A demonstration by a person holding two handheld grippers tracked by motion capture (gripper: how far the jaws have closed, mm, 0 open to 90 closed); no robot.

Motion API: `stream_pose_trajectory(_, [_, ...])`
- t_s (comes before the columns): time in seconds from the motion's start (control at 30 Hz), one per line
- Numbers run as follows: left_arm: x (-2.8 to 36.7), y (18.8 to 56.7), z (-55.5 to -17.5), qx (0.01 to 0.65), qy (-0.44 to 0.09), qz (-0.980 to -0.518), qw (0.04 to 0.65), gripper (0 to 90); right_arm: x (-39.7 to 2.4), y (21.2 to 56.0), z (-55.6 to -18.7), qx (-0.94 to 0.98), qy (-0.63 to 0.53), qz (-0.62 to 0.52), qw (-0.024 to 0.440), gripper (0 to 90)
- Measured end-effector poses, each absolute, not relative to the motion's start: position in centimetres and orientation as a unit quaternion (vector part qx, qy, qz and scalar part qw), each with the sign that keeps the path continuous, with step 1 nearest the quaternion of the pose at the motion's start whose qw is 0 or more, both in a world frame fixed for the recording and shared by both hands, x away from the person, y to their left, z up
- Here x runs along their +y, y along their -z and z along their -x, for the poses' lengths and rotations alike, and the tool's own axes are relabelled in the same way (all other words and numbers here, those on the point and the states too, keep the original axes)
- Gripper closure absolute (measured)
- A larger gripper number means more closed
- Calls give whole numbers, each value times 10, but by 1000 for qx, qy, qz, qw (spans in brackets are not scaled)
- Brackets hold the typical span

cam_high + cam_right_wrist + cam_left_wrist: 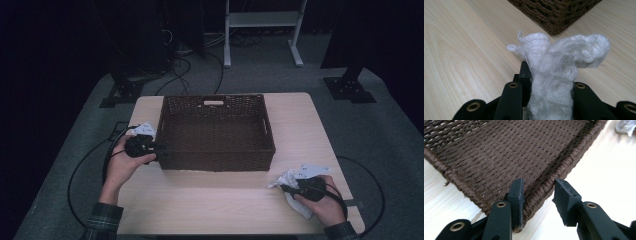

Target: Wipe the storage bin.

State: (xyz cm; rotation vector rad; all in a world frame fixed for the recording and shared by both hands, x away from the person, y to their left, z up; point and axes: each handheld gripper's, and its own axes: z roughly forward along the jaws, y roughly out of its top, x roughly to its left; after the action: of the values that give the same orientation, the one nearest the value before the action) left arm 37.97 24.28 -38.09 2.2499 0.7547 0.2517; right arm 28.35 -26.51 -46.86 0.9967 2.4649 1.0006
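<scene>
writing: you have no brand, label or readable lettering on the basket, the cloth or the grippers; the pale plates on top of the grippers carry only small dark marks too fine to read.
landmark: the wicker basket (216, 131), dark brown, rectangular, tightly woven, with a twisted rope-like rim and a slot handle cut in its far wall; it sits in the middle of the table.
table (220, 200): light wood-grain top, smooth and pale, with rounded corners.
left gripper (537, 192): you hold it at the basket's near left corner. one black jaw stands inside the basket wall and touches it, the other stands outside with a gap of bare table between its pad and the rim. the jaws straddle the woven rim, apart, not pressing on it.
left jaw material: matte black plastic, flat blocky pads, brass-coloured rivets at the links.
right gripper (549, 82): you hold it just off the basket's near right corner, low over the table. its jaws are clamped on the cloth, which bulges up and out between them.
white cloth (559, 62): soft, fluffy knit or terry, bunched into loose folds and curls; it is outside the basket, near its front right corner, gripped in your right tongs, with its free end spilling toward the basket.
hands: your left hand (122, 167) is beside the basket's left wall; your right hand (325, 202) is in front of its right corner. both cuffs show a dark plaid weave.
</scene>
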Motion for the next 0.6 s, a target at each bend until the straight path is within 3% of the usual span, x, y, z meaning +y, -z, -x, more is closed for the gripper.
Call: stream_pose_trajectory(0.6, [212,386,-347,254,-69,-883,388,747,-266,470,-285,857,-348,-350,148,725])
